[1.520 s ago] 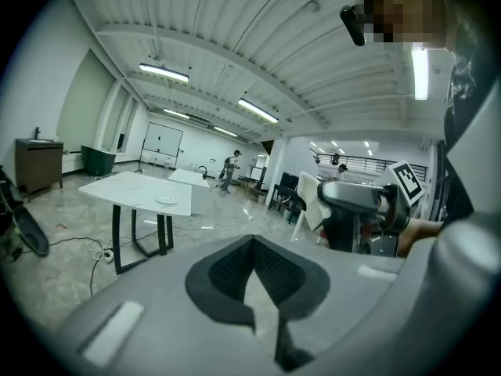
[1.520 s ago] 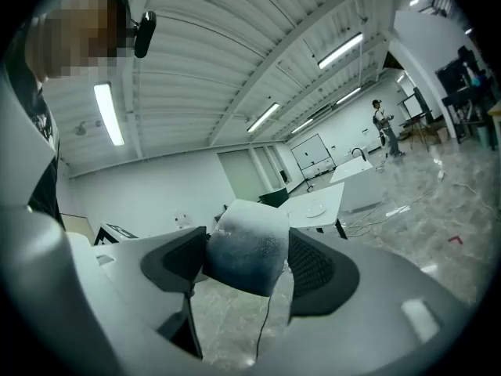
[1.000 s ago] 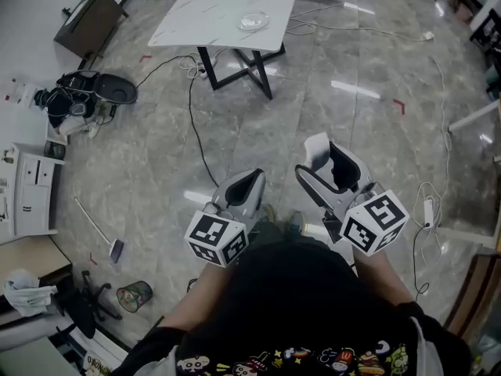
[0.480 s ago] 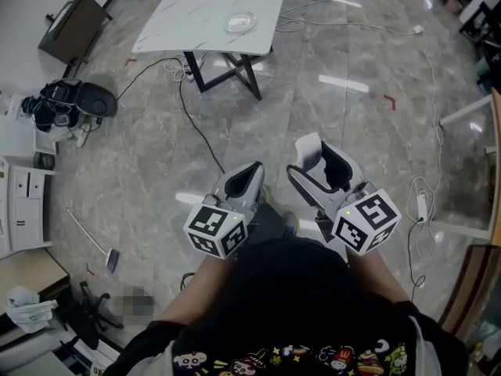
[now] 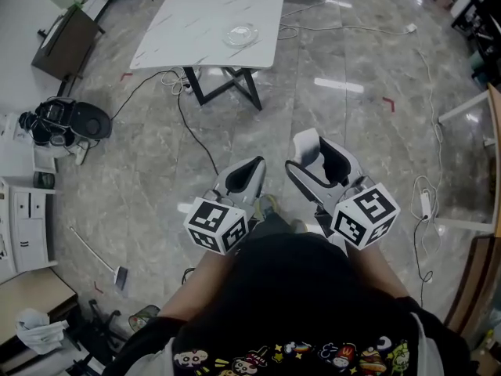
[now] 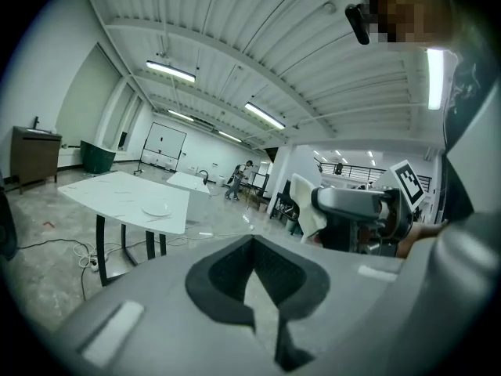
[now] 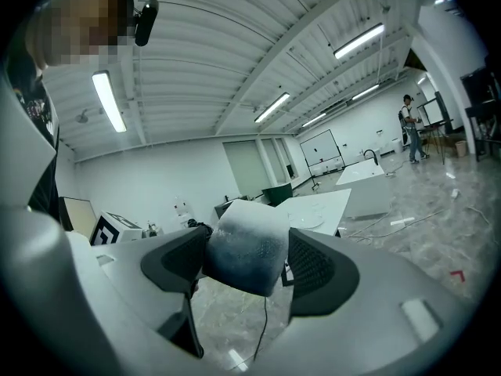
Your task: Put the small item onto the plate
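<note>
A white table [image 5: 196,14] stands well ahead on the marble floor, with a clear glass plate [image 5: 240,34] near its right end. My right gripper [image 5: 317,157] is held in front of the person's body, shut on a small white spongy block [image 5: 307,146]. In the right gripper view the block [image 7: 244,241] fills the gap between the pads, with the table [image 7: 325,202] and plate [image 7: 308,221] far behind. My left gripper [image 5: 252,169] is beside it, shut and empty. The left gripper view shows the plate [image 6: 156,208] on the table [image 6: 109,194].
Cables [image 5: 196,135] trail across the floor by the table's black legs [image 5: 227,84]. A dark machine [image 5: 66,120] and white drawers [image 5: 23,225] line the left wall, with a brown cabinet [image 5: 66,41] further back. More cables [image 5: 427,202] lie at right. A person [image 7: 409,128] stands far off.
The table and plate have slid down in the head view and more of the tabletop shows. Both grippers keep their pose, the right one still shut on the block.
</note>
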